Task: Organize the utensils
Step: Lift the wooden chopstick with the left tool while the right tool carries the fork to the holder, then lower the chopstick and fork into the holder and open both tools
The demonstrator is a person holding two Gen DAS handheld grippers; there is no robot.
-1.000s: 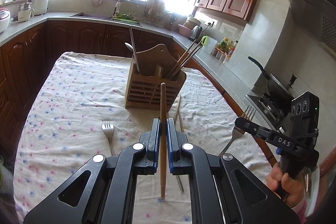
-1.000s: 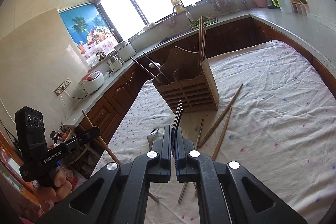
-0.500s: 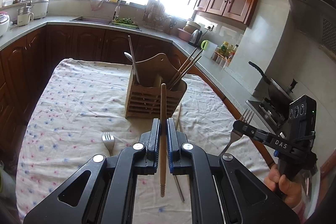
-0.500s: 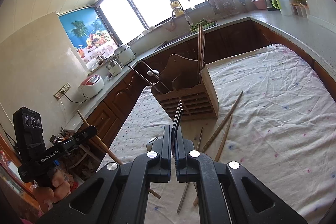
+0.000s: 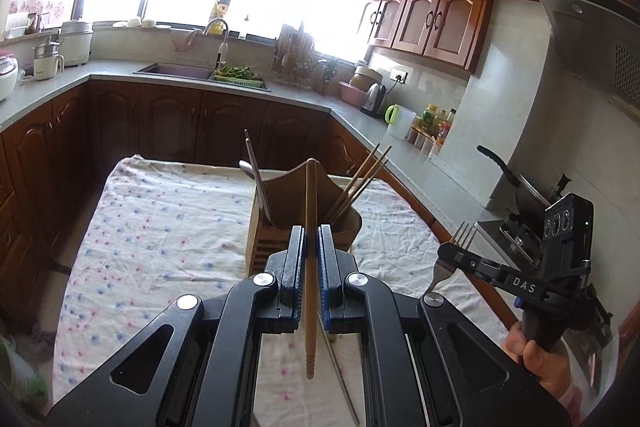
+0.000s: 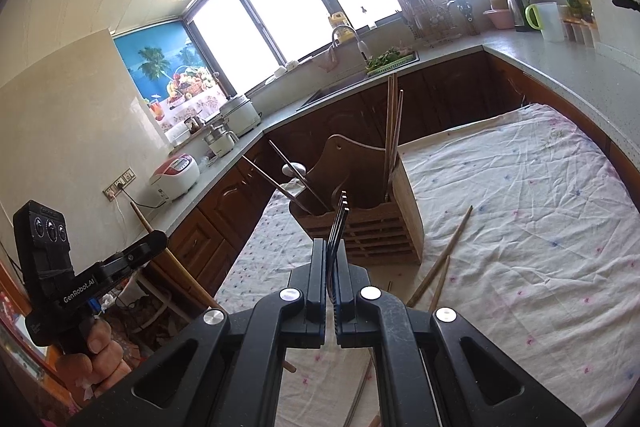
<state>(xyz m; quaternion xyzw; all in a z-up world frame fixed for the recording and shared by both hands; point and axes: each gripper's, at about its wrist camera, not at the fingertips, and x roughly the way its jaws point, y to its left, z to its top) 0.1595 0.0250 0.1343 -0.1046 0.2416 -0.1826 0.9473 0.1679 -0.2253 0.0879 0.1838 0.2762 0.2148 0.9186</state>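
Note:
My left gripper point(image 5: 308, 243) is shut on a wooden chopstick point(image 5: 311, 267), held upright above the table just short of the wooden utensil holder point(image 5: 280, 227). My right gripper point(image 6: 330, 259) is shut on a metal fork point(image 6: 338, 223), tines pointing toward the holder point(image 6: 376, 227). The holder stands on the flowered tablecloth and holds several chopsticks point(image 5: 360, 183) and a spoon point(image 6: 294, 170). The right gripper with the fork also shows in the left wrist view point(image 5: 460, 251). The left gripper with its chopstick shows at the left of the right wrist view point(image 6: 156, 241).
Two wooden chopsticks point(image 6: 444, 259) lie on the cloth point(image 6: 520, 227) right of the holder. A metal chopstick point(image 5: 340, 379) lies under my left gripper. Kitchen counters and dark cabinets point(image 5: 160, 123) surround the table; a stove with a pan point(image 5: 524, 187) is at the right.
Both grippers have risen and tilted up, keeping their utensils. The holder now sits lower in both views, and the fork lying on the cloth has dropped out of sight.

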